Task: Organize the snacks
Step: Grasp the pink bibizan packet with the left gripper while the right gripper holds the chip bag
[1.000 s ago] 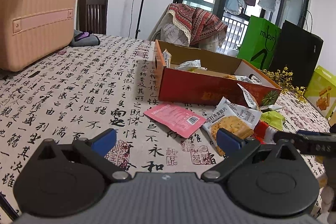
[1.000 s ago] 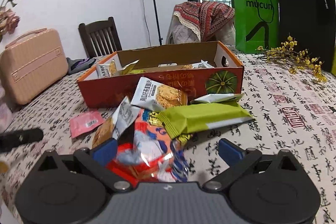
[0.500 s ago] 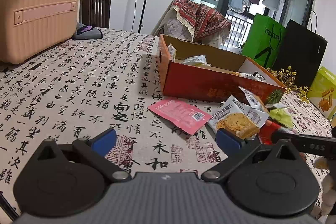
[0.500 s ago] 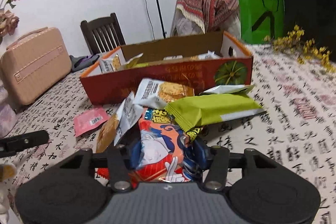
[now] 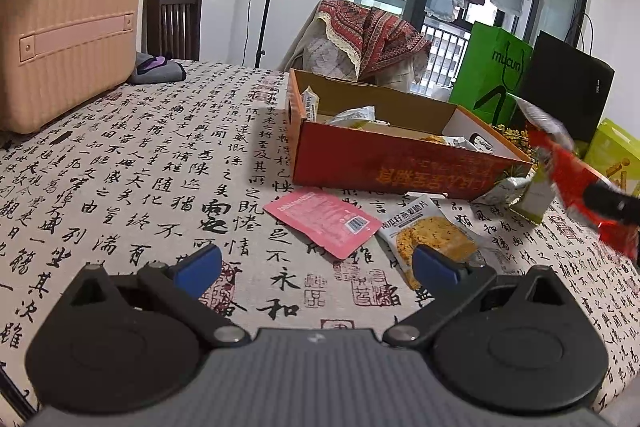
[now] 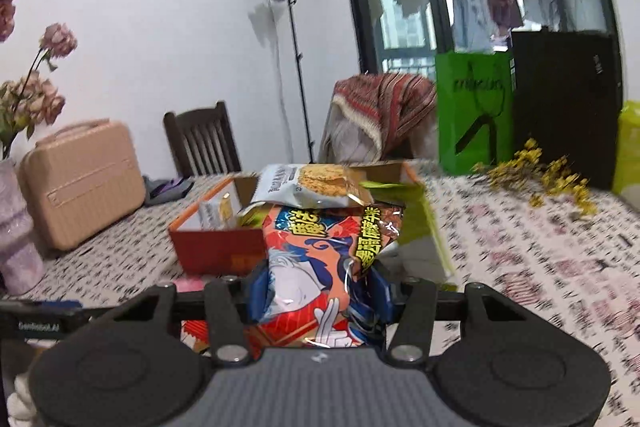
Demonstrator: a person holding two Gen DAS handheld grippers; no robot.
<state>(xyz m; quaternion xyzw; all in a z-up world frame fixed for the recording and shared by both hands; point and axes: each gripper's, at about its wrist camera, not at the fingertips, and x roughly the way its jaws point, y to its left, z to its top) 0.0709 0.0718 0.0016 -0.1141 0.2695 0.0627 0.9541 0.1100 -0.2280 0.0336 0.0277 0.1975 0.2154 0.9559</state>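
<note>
On the desk [image 5: 120, 163], the left gripper [image 5: 316, 263] is held at six o'clock, jaws apart and empty. A pink sachet [image 5: 322, 221] and an oat-crisp packet [image 5: 430, 237] lie before the red cardboard box [image 5: 384, 167]. At three o'clock, the right gripper [image 6: 318, 293] is clamped on a red snack bag [image 6: 320, 267], raised off the desk.

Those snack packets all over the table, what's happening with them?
A person is tidying snacks with two hand-held grippers. The right gripper has its jaws shut on a red cartoon-printed snack bag, held off the table near the orange cardboard box, which already holds some packets. The left gripper hovers open above a pink packet and an oat crisp packet.
</note>
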